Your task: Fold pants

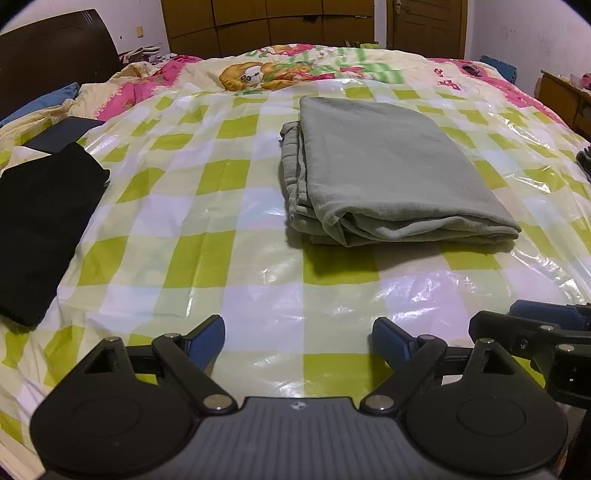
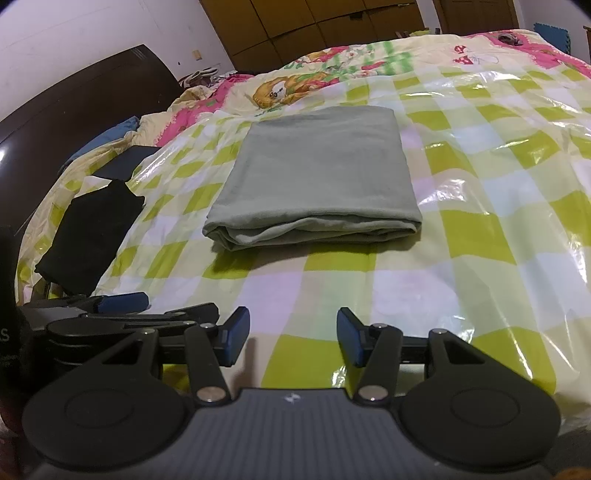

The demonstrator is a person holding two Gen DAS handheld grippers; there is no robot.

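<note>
Grey-green pants (image 1: 391, 173) lie folded into a thick rectangle on the bed, centre of the left wrist view, layered edges showing along the left side and the near fold. Under them is a glossy plastic sheet (image 1: 229, 236) checked in lime, white and pale lilac, spread over a cartoon-print quilt (image 1: 295, 70) that fills the upper middle. Left gripper (image 1: 297, 341) sits at the bottom of its frame, blue fingers (image 1: 208, 341) spread wide and released, nothing between them, well short of the pants. Right gripper (image 2: 293, 338), bottom of its own view, has its jaws parted too, narrower, empty, also apart from the pants (image 2: 317, 177). Each gripper shows at the edge of the other's view, the two close side by side. Black folded garment (image 1: 44, 229) rests at the left edge of the sheet. Dark headboard (image 1: 55, 48) in the upper left; brown wardrobe doors (image 1: 266, 22) across the top.
</note>
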